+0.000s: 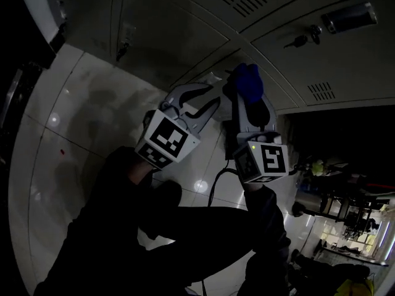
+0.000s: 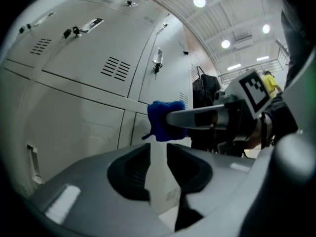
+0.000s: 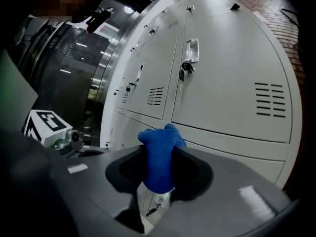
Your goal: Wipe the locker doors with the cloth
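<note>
Blue fuzzy cloth [image 3: 158, 147]: bunched into a thick upright wad and clamped between the jaws of the right gripper [image 3: 159, 163], with its crumpled top protruding beyond them. The wad is held close to a lower locker panel; contact cannot be confirmed.

Pale grey metal locker doors [image 3: 232, 83]: all shut and stacked in rows on the far side. Each is fitted with louvred vent slots and a latch handle. Keys are seen hanging at some latches.
</note>
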The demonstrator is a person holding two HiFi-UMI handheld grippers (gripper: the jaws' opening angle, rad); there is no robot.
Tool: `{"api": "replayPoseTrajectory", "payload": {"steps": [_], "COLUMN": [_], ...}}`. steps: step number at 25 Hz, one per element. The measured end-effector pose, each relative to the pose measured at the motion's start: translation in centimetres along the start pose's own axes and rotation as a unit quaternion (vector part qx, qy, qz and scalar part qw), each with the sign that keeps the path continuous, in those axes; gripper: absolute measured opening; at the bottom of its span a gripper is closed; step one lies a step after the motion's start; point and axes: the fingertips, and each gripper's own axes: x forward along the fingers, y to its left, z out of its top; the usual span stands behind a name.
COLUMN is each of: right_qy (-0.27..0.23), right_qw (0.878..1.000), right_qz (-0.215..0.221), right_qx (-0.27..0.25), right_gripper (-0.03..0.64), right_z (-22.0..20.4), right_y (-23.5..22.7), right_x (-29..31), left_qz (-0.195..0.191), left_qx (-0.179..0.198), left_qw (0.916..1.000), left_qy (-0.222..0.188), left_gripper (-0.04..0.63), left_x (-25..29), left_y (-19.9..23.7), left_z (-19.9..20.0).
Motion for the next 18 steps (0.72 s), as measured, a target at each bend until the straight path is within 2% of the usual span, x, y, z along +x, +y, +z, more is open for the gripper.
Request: {"api": "replayPoseTrajectory", "payload": {"steps": [4,7,9,12,15,18], "right_qy": [-0.013,-0.026,-0.03,-0.034,-0.041,-0.052], "right_qw": [1.0,0.999,0.999,0.999,0.999,0.998], "right_qz": [0.002,0.002,-0.003,0.001,0.0,0.011], "right_qx": [-0.02,-0.027,-0.01,0.024,0.031,0.042], "right_gripper": [0.12,0.12,0.12,0.12,0.12,0.12], "right_z": [-0.5,-0.7,-1.0,-1.5,-1.8,-1.6], "right_y": [1.1,1.7,1.4,1.1,1.0,0.9], "right_x": [1.8,2.4,2.9,3.7,3.9,3.9], "left_qz": [0.017,0.003,-0.002,0.009,0.006,-0.003], "left_qx": [0.012,0.004,-0.003,0.006,0.01,0.013], "left_qw": [0.9996,0.9997,0.9997,0.9995,0.9998,0.9997], "left_qy": [-0.021,-0.024,-0.026,-0.028,-0.013,-0.019], "left_gripper": [0.084,0.084,0.084,0.084,0.077,0.077], "left_x": [-1.4,-1.7,-1.4,-0.9,-1.0,-1.4], "left_y": [0.6,0.3,0.3,0.7,0.6,0.0], "left_z": [-1.4,-1.5,-1.0,0.0,0.3,0.8]}}
